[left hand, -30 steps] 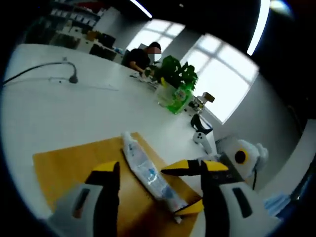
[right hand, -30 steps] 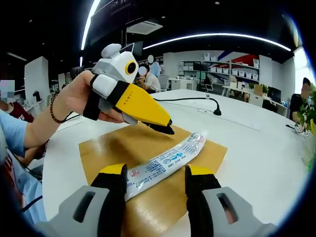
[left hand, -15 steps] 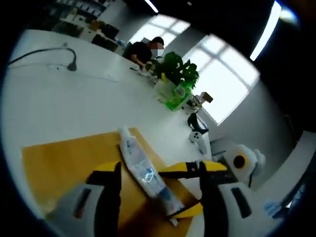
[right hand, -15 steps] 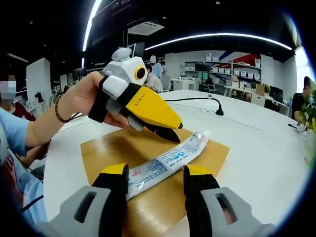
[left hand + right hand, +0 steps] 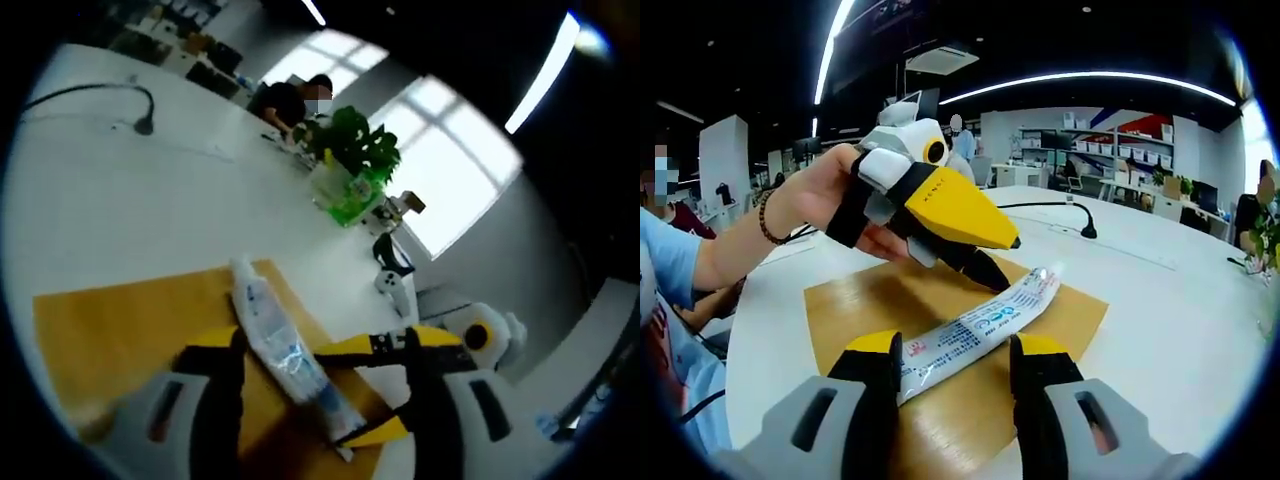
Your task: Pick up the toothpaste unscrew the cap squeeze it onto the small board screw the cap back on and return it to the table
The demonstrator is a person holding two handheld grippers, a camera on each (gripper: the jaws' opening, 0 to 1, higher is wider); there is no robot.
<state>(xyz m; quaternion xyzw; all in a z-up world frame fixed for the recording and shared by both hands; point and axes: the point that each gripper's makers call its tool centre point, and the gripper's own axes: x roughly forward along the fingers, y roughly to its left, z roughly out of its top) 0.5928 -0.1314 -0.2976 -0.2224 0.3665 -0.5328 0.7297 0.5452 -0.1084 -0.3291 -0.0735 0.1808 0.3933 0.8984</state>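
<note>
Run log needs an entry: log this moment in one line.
toothpaste: on board, cap on | left gripper: open, above tube | right gripper: open, straddling tail

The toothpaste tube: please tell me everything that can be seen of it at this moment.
The toothpaste tube is a long, soft-looking white tube with blue print and a little red near its flat crimped end. It lies flat and diagonal on the small wooden board, cap end away from the right gripper, whose open jaws straddle the crimped end. The left gripper hovers close above it; whether they touch cannot be told. The cap looks still on.
</note>
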